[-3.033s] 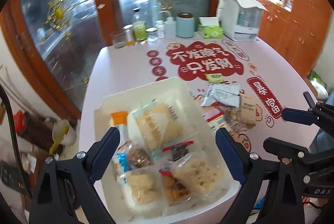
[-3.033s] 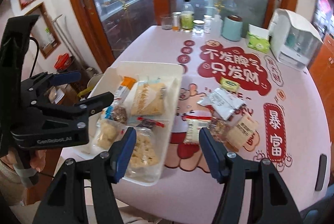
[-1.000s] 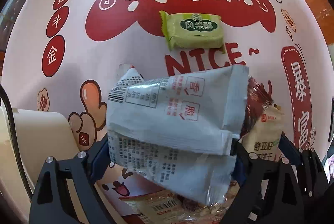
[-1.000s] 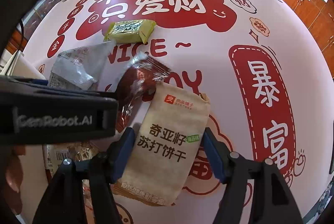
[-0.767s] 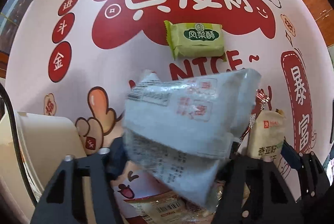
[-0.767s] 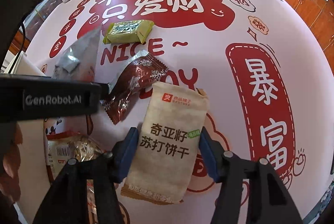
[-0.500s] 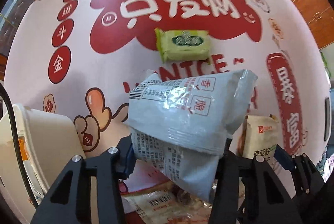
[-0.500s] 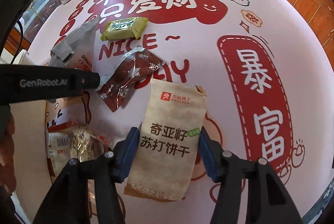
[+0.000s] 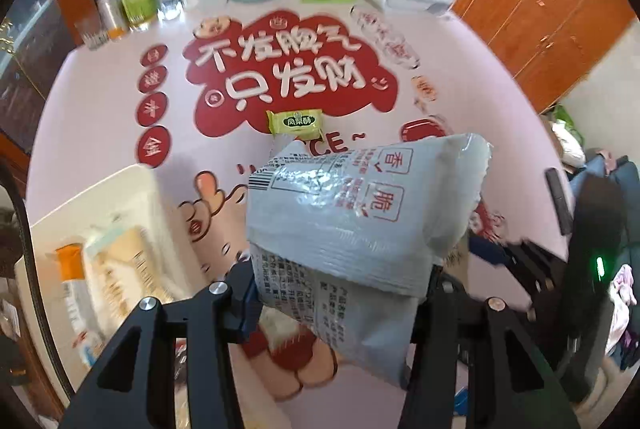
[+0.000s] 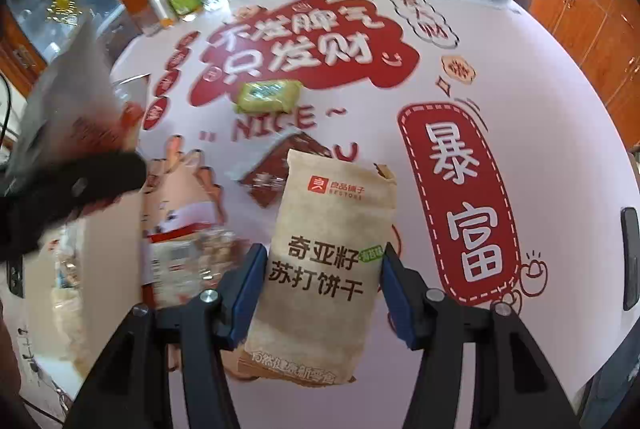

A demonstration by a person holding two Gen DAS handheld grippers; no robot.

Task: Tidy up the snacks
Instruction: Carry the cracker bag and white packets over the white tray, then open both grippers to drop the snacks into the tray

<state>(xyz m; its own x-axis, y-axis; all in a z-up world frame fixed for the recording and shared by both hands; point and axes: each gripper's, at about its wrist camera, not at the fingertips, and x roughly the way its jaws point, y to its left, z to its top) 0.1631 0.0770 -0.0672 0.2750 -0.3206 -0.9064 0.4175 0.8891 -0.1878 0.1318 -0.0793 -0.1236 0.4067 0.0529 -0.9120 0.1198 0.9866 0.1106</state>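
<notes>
Gripping a pale grey-blue foil snack pouch point(image 9: 360, 229), the left gripper point(image 9: 340, 293) is clamped on its lower half, holding it clear above the pink printed tablecloth point(image 9: 100, 117). The pouch is looking crinkled and puffy, showing a barcode, red boxed characters and dense small print; its lower corner is hanging below the fingers. From the right wrist view the same pouch is showing only as a blurred grey shape at far left, above a black arm of the left gripper.

The right gripper point(image 10: 324, 281) is clamped on a tan kraft-look cracker packet point(image 10: 328, 249), blue pads pressing both long edges. The packet is standing upright in the grip, with a red logo near the top, bold dark characters mid-face and a small green badge. Its bottom edge is blurring into the table print, so whether it is touching the cloth is hard to tell.

A green wrapped pastry point(image 10: 268, 95) is lying alone on the red banner print. A dark red-brown snack wrapper point(image 10: 280, 169) is lying behind the cracker packet, partly covered by it. A cream tray point(image 9: 92, 197) at left is holding blurred snack packs, cut off by the lens edge. Another clear-wrapped snack point(image 10: 188, 257) beside the right gripper is too smeared to read.
</notes>
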